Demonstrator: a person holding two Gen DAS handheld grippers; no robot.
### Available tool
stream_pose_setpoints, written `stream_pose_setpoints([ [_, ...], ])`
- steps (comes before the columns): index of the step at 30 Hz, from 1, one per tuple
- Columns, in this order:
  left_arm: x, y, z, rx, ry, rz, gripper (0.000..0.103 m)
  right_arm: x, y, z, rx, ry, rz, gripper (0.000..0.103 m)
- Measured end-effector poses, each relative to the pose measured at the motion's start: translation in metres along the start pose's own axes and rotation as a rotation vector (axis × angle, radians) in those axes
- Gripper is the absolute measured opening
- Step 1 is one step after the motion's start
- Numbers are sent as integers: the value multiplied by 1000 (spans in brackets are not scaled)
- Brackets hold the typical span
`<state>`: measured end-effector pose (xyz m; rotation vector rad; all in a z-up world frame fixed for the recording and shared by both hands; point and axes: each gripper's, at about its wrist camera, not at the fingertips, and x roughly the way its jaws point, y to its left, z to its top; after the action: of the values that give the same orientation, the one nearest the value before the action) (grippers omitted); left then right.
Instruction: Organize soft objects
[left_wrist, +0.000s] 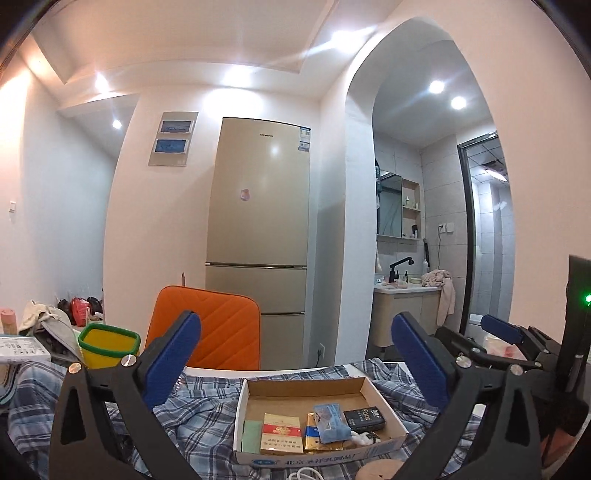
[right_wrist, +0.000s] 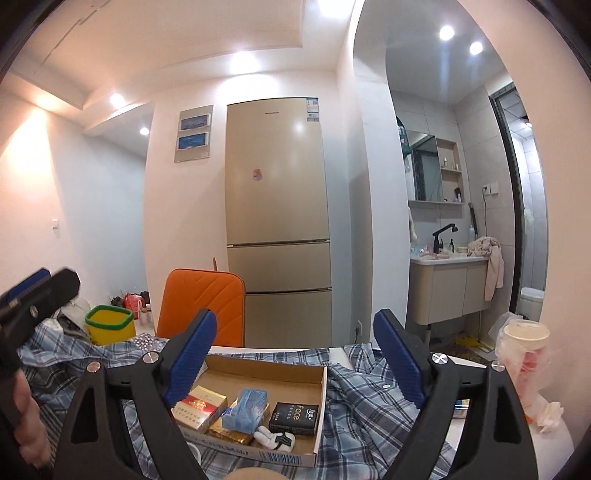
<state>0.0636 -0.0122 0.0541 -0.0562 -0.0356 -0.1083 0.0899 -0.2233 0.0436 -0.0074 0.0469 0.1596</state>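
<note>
Currently both the left gripper (left_wrist: 295, 363) and right gripper (right_wrist: 295, 354) hover spread and empty; each should pinch a plaid shirt (right_wrist: 369, 406) edge clear of the cardboard tray (right_wrist: 320, 398).

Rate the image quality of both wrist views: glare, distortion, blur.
Left wrist view: ceiling spotlights flare with streaks, fisheye bends the fridge, dark vignette in the corners. Right wrist view: same bowing, left gripper is motion-blurred, cardboard box stays sharp.
</note>
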Motion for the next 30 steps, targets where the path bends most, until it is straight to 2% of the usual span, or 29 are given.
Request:
stream_pose_setpoints([
  [11,-16,-5,-17,26,-3,10,103,-10,2,-29,-15,51,20,89],
  [17,-6,-2,-33,12,63,14,103,-4,8,-38,-35,83,35,89],
  [30,1,-2,-48,9,129,6,103,3,1,-45,-2,117,46,93],
])
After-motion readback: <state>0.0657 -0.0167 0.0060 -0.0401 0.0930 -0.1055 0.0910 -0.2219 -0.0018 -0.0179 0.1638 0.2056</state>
